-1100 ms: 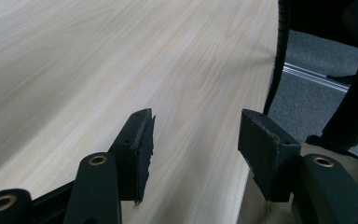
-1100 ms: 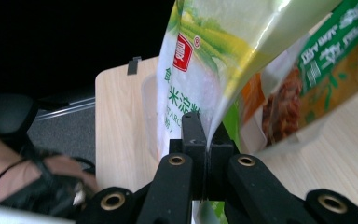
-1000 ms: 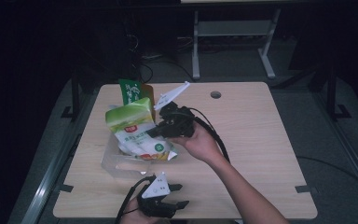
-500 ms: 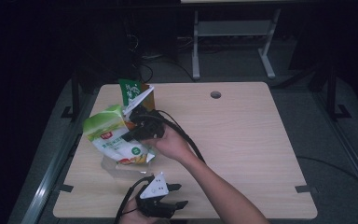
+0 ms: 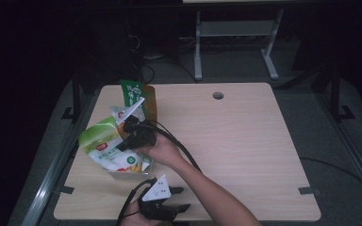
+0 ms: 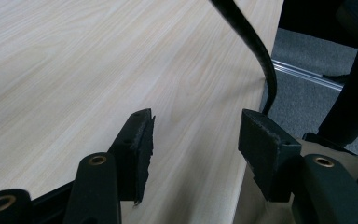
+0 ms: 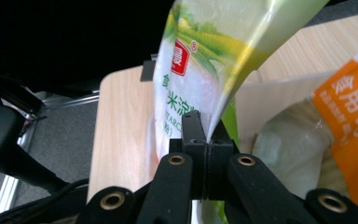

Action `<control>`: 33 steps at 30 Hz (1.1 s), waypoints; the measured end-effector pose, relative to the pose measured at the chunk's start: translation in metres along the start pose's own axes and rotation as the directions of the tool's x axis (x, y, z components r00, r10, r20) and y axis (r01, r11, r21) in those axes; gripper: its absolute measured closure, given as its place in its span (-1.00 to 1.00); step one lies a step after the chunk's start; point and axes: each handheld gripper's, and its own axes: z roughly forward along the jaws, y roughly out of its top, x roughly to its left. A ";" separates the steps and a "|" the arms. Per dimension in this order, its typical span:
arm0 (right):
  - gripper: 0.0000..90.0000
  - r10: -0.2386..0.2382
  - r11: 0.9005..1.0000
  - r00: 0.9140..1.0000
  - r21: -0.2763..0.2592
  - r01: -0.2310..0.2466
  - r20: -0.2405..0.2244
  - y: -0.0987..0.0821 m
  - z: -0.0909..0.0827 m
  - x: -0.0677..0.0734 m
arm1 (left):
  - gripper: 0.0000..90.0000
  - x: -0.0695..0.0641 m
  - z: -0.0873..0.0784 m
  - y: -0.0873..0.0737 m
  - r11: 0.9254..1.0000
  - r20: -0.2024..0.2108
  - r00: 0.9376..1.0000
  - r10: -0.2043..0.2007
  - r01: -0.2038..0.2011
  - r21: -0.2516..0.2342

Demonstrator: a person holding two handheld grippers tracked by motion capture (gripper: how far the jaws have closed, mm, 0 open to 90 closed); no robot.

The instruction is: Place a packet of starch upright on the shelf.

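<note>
My right gripper (image 5: 124, 142) is shut on the edge of a green-and-white pouch (image 5: 99, 141) at the table's left side. In the right gripper view its jaws (image 7: 208, 140) pinch the seam of that pouch (image 7: 200, 56), which hangs up and away from them. Beside it lies a pouch with an orange label (image 7: 349, 116). My left gripper (image 5: 181, 198) rests near the front edge, pointing right. Its jaws (image 6: 196, 140) stand open over bare wood with nothing between them.
A clear plastic bin (image 5: 128, 173) under the held pouch contains other pouches. A dark green bag (image 5: 132, 92) and an orange one (image 5: 149, 106) stand behind it. The right gripper's cable (image 6: 256, 51) crosses the table (image 5: 245, 141). A round hole (image 5: 218, 95) is at the back.
My right gripper has carried the green-and-white pouch left and downward, toward the table's left edge above the bin. The left gripper has stayed where it was.
</note>
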 end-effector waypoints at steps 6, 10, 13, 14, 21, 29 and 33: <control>0.98 -0.002 1.000 1.000 0.007 0.002 0.008 -0.015 0.004 -0.004 | 0.00 0.000 0.001 0.000 1.000 0.001 1.000 0.005 -0.005 0.002; 0.94 -0.001 1.000 1.000 0.007 0.001 0.001 -0.018 0.003 -0.003 | 0.00 0.001 0.001 0.000 1.000 -0.002 1.000 0.004 -0.004 0.003; 0.94 -0.019 0.999 1.000 0.029 0.019 0.007 -0.019 0.002 -0.003 | 0.00 0.002 0.000 0.000 1.000 -0.003 1.000 0.004 -0.004 0.005; 0.94 -0.023 0.999 1.000 0.035 0.022 0.012 -0.020 0.002 -0.002 | 0.00 0.002 0.000 -0.001 1.000 -0.003 1.000 0.004 -0.004 0.005; 0.97 -0.028 0.999 1.000 0.046 0.027 0.014 -0.030 0.000 -0.003 | 0.00 0.002 -0.001 0.000 1.000 -0.004 1.000 0.003 -0.003 0.003; 0.97 -0.013 0.997 1.000 0.075 0.012 0.005 -0.049 0.003 -0.010 | -0.02 0.003 0.000 0.000 1.000 -0.006 1.000 0.000 0.000 0.005; 0.97 0.002 0.998 1.000 0.057 -0.002 -0.008 -0.056 0.002 -0.012 | -0.03 0.004 0.000 -0.001 1.000 -0.011 1.000 -0.003 0.003 0.003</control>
